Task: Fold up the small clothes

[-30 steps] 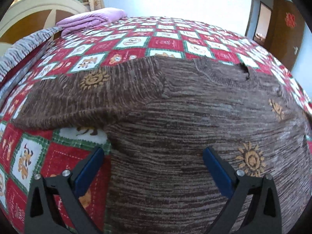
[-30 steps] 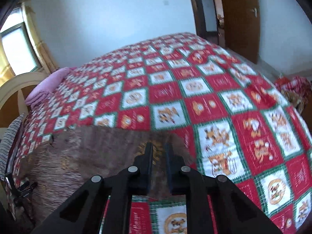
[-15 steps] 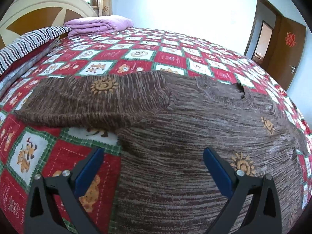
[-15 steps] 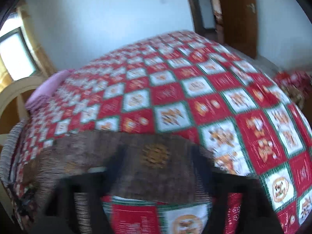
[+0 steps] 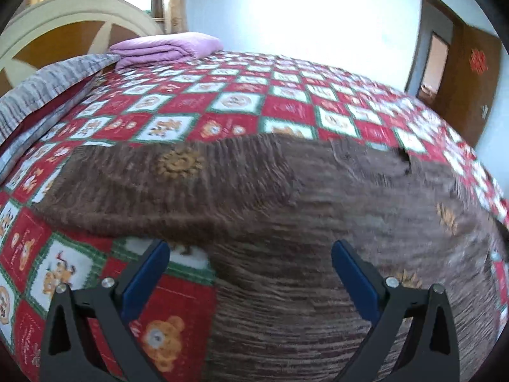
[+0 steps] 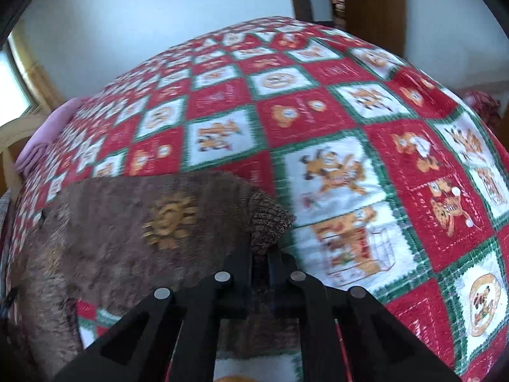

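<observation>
A small brown knit sweater [image 5: 318, 238] with orange sun motifs lies flat on the red, white and green quilt [image 5: 248, 108], one sleeve stretched out to the left. My left gripper [image 5: 249, 270] is open and empty, its blue pads over the sweater's left side below the armpit. In the right wrist view the sweater's other sleeve [image 6: 152, 219] lies across the quilt [image 6: 350, 127]. My right gripper [image 6: 259, 254] is shut on the ribbed cuff [image 6: 268, 219] at the sleeve's end.
A folded purple blanket [image 5: 165, 47] and a grey striped cover [image 5: 47, 86] lie at the head of the bed by the round headboard [image 5: 70, 19]. A brown door [image 5: 461, 73] stands at the far right. Red cloth [image 6: 483, 105] lies on the floor beyond the bed.
My right gripper opened, came in lower on the sleeve end, and has shut on the cuff. My left gripper stays open and has drawn back and left over the sweater.
</observation>
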